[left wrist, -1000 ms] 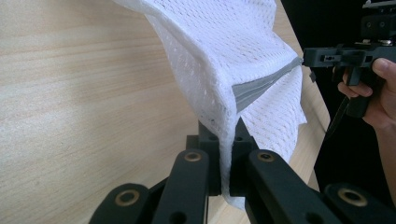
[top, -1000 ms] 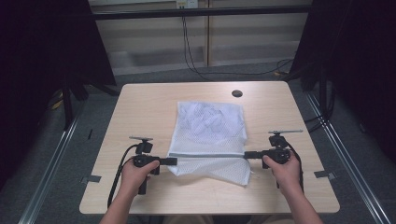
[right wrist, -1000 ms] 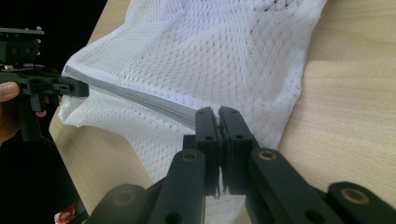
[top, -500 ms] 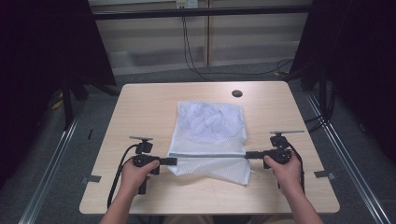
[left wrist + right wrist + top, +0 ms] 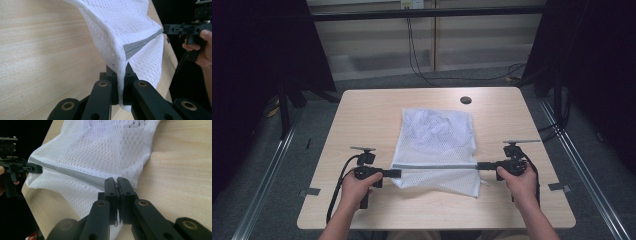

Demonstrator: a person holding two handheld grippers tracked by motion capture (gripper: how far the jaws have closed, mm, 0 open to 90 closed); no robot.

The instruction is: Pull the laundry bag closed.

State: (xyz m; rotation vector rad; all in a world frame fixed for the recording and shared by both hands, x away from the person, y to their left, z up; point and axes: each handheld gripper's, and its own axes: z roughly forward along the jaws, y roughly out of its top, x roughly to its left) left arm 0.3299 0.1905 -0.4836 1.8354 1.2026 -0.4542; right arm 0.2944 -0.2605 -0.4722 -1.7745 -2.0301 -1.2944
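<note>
1. I am holding both hands in place near my edge of the bench; compared with a moment ago nothing is shifting, so the grip is settling rather than moving on.
2. My left tongs are clamped fully down on the white mesh bag, pinching its edge right at the end of the grey band.
3. My right tongs are also clamped fully down, biting the opposite end of that same band.
4. Between the 2 tongs the band is running straight and taut, lifted a little, while the short flap below it is drooping toward me onto the bench.
5. Farther out, the main body of the bag is lying flat in the middle of the bench, slightly rumpled.
6. Beyond it, a round dark cable hole is sitting near the far edge.
7. I am judging that the bag is now securely held at both ends, ready for folding or lifting away.
</note>
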